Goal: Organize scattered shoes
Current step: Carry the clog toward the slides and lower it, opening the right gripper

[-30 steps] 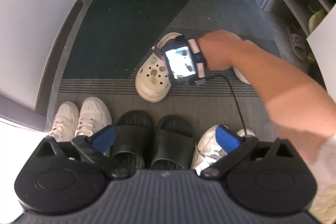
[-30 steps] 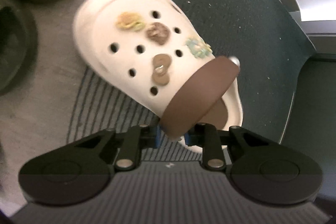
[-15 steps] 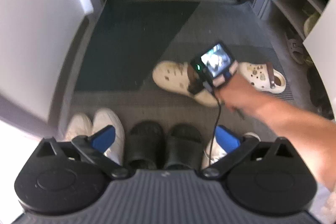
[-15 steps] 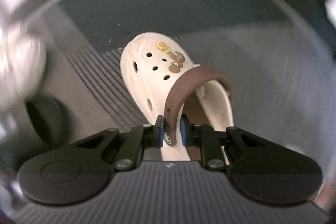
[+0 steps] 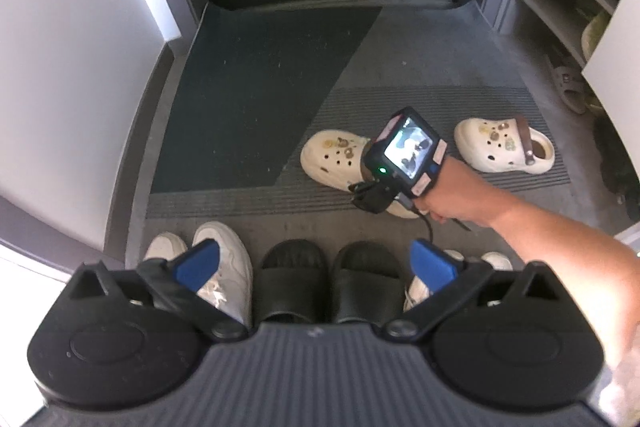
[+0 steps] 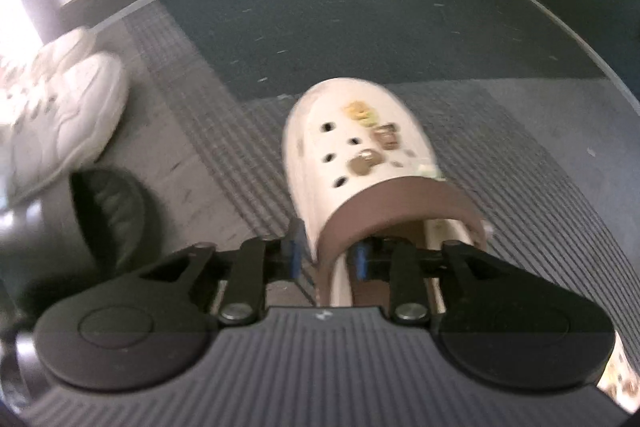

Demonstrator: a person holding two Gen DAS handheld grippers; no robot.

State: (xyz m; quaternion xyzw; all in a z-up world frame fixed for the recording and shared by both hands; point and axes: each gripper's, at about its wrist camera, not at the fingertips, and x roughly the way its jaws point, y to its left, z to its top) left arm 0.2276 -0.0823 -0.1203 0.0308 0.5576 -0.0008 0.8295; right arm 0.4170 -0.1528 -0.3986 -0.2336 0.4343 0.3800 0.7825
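Gripping: right claw [image 6: 326, 259] pinches the brown heel strap [image 6: 400, 205] of the cream perforated clog with charms [image 6: 352, 155], frame centre, on the grey ribbed mat [image 6: 540, 195].
Left claw [image 5: 316, 263]: spread wide, holding nothing, lower frame, above the black slides [image 5: 332, 279].

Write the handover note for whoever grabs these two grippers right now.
Right gripper: shut on the near cream clog, gripping its side wall by the brown strap; the clog sits on the striped mat.
Left gripper: open, holding nothing, above the row.
Second cream clog: loose on the mat, further right.
Done: white sneakers and black slides lined up at the near edge; another white shoe to their right.
Left: line up both clogs with the row.
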